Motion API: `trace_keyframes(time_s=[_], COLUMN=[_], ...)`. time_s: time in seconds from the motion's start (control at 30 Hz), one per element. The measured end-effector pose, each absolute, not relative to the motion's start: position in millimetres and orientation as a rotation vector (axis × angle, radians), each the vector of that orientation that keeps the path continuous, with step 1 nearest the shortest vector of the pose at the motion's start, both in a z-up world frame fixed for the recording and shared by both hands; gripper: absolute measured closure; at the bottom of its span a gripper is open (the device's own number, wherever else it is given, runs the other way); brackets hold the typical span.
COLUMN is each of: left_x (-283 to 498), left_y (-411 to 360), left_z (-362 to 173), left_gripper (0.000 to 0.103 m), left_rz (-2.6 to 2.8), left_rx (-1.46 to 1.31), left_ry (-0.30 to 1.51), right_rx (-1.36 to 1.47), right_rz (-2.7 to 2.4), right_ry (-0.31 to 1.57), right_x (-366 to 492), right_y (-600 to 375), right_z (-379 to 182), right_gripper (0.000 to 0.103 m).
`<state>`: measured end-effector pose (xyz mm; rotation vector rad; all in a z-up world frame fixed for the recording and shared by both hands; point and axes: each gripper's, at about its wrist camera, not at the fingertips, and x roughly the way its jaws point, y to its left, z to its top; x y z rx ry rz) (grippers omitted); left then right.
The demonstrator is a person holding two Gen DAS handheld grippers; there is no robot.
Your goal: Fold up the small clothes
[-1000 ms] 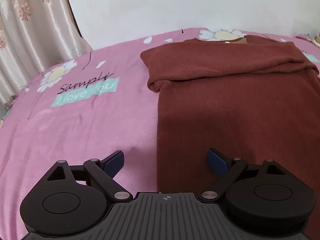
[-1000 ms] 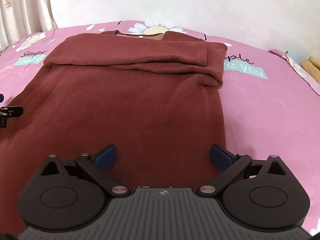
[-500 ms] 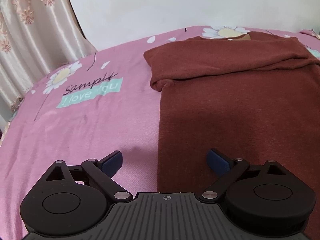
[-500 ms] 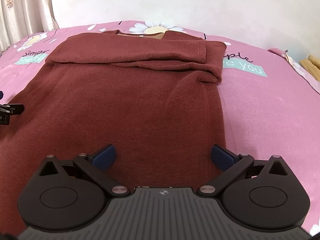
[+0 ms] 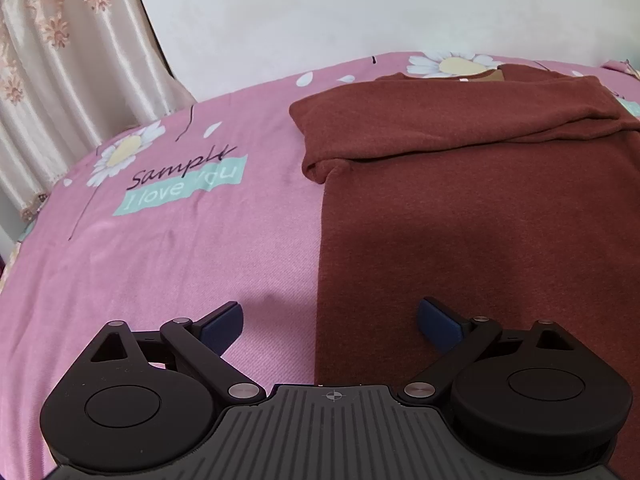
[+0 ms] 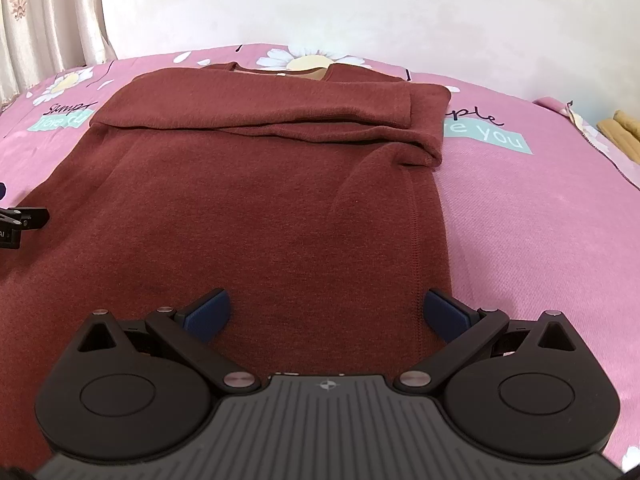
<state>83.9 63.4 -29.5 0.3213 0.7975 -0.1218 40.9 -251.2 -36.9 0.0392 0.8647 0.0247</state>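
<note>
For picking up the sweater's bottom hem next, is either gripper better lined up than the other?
Roughly even; both are open. The left gripper straddles the sweater's left edge, the right gripper its right side seam. Likely a two-handed lift.

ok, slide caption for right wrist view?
Open right gripper poised over sleeve-folded rust-brown sweater on pink floral bedsheet.
</note>
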Motion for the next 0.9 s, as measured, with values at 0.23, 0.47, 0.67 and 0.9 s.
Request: trace_keyframes(time_s=[0.23,0.47,0.67,0.9], left_x=[84,81,80,81], left_y=[65,75,80,86], left_z=[-29,-31,-32,-34], left_gripper=[0.0,0.0,0.0,0.0], left_rz=[-0.117,-0.128,-0.128,-0.124], left_rx=[0.307,0.272,0.239,0.198], left_ry=[0.802,0.815,0.827,0.836], right_rx=[0.04,0.042,0.046,0.048], right_rz=[0.025,0.026,0.031,0.035], right_ry=[0.861,0.847,0.834,0.823], right_x=[40,39,37,36], right_y=[-251,-252,-254,-254], right_z=[-37,-37,-39,-39], right_gripper=[0.0,0.0,0.0,0.0])
